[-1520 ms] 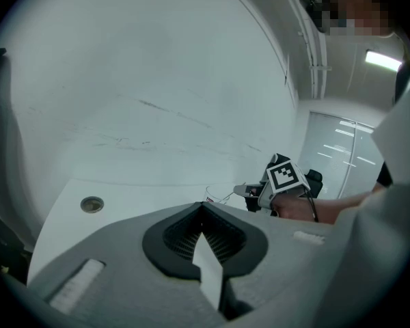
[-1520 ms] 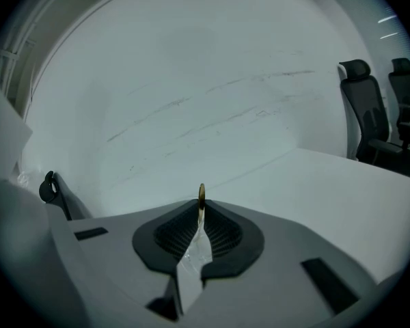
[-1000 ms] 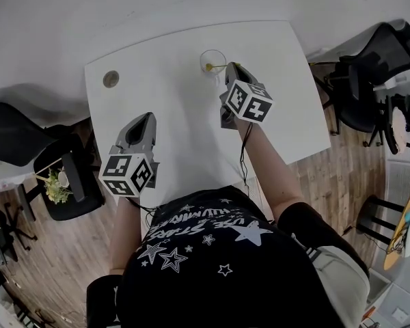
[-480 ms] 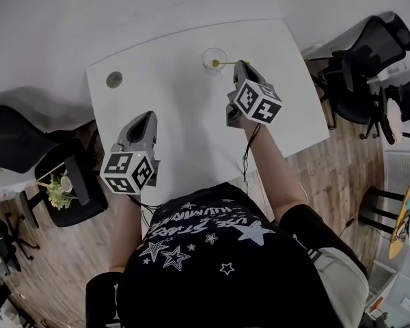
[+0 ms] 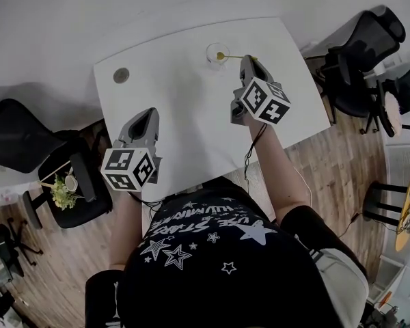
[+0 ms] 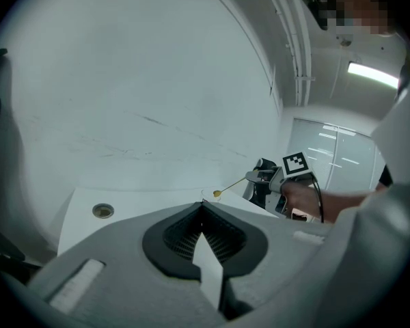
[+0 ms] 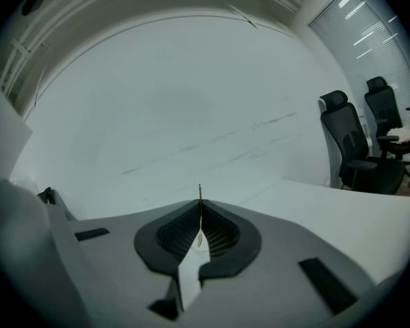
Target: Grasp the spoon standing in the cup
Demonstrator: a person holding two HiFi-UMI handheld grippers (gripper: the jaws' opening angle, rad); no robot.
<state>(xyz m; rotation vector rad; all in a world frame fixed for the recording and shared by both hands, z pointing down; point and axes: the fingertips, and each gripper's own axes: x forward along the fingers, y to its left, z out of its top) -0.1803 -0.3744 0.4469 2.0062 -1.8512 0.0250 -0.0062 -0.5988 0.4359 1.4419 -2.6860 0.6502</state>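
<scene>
Right claw point(image 5: 247, 61) clamped on the thin spoon point(image 5: 232, 57) handle, bowl hanging over the cup point(image 5: 216, 52) on the desk point(image 5: 171, 87), left claw point(image 5: 149, 113) closed and empty: so slight a pinch may let the spoon pivot or slip.

Left gripper point(image 6: 202, 209) has its jaws closed tip to tip with nothing between them, looking out over the white table point(image 6: 143, 200), a round grommet point(image 6: 102, 210) off to the left. Just past the tips, the right gripper point(image 6: 261, 178) pinches a gold spoon point(image 6: 229, 186) by its handle end, the bowl at the faint rim of the glass cup point(image 6: 206, 197).
</scene>
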